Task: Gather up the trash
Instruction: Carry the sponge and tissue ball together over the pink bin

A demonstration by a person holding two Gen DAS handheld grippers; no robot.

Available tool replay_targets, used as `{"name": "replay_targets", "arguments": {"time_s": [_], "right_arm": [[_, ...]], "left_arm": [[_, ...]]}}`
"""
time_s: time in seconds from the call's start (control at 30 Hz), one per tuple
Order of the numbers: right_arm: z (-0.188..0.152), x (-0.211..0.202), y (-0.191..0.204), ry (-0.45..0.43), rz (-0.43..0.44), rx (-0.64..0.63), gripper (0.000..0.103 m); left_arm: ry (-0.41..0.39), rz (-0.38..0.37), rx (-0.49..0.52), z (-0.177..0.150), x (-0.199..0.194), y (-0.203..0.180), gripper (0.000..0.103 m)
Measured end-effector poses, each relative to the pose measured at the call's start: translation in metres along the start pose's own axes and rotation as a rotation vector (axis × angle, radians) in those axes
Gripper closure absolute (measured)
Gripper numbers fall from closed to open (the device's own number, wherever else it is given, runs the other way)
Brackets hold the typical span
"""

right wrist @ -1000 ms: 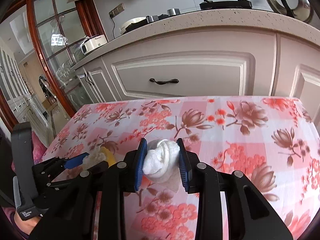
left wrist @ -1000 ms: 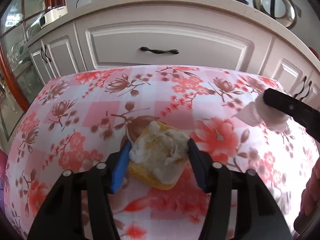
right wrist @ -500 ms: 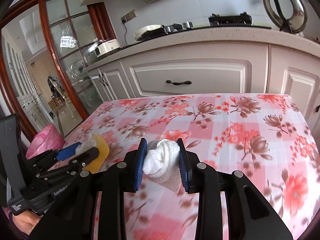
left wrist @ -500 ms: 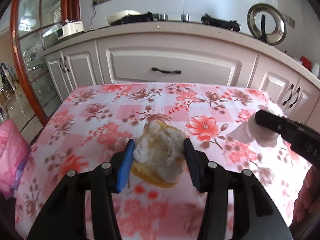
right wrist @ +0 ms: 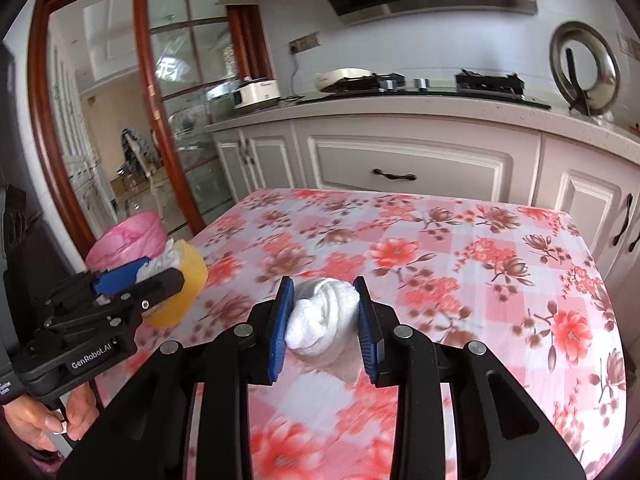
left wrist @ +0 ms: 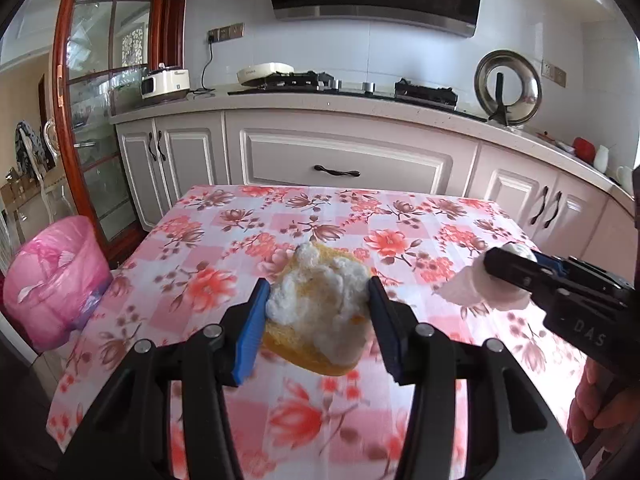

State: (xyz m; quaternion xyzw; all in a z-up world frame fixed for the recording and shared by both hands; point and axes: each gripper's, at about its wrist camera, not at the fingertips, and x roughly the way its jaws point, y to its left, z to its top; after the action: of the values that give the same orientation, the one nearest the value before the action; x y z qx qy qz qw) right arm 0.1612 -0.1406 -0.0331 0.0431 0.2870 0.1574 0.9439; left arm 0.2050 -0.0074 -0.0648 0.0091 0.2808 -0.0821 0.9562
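Observation:
My left gripper (left wrist: 318, 312) is shut on a yellow peel with white pith (left wrist: 320, 320), held in the air above the flowered tablecloth (left wrist: 280, 216). In the right wrist view the left gripper (right wrist: 148, 276) shows at the left with the yellow peel (right wrist: 184, 280). My right gripper (right wrist: 324, 316) is shut on a crumpled white tissue (right wrist: 324, 316), also lifted off the table. The left wrist view shows the right gripper (left wrist: 516, 270) at the right edge with the white tissue (left wrist: 480, 292). A bin lined with a pink bag (left wrist: 56, 280) stands on the floor left of the table.
White kitchen cabinets (left wrist: 340, 160) and a counter with a stove (left wrist: 304, 80) run behind the table. A glass door with a red-brown frame (left wrist: 64, 100) is at the left. The pink bin (right wrist: 128, 240) sits by the table's left corner. A person's hand (right wrist: 48, 424) holds the left gripper.
Both grippers have risen and pulled back from the table with their loads. The view now takes in the whole table, the counter and the pink bin at the left.

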Motion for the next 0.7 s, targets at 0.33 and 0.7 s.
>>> {"name": "replay_targets", "arguments": {"time_s": [0.33, 0.7], "right_arm": [[0.005, -0.01, 0.086, -0.016, 0.11, -0.142, 0.073], [0.038, 0.053, 0.205, -0.002, 0.3, -0.324, 0.073]], "left_arm": [[-0.082, 0.03, -0.044, -0.024, -0.071, 0.043, 0.055], [-0.126, 0.202, -0.186, -0.031, -0.107, 0.163, 0.055]]}}
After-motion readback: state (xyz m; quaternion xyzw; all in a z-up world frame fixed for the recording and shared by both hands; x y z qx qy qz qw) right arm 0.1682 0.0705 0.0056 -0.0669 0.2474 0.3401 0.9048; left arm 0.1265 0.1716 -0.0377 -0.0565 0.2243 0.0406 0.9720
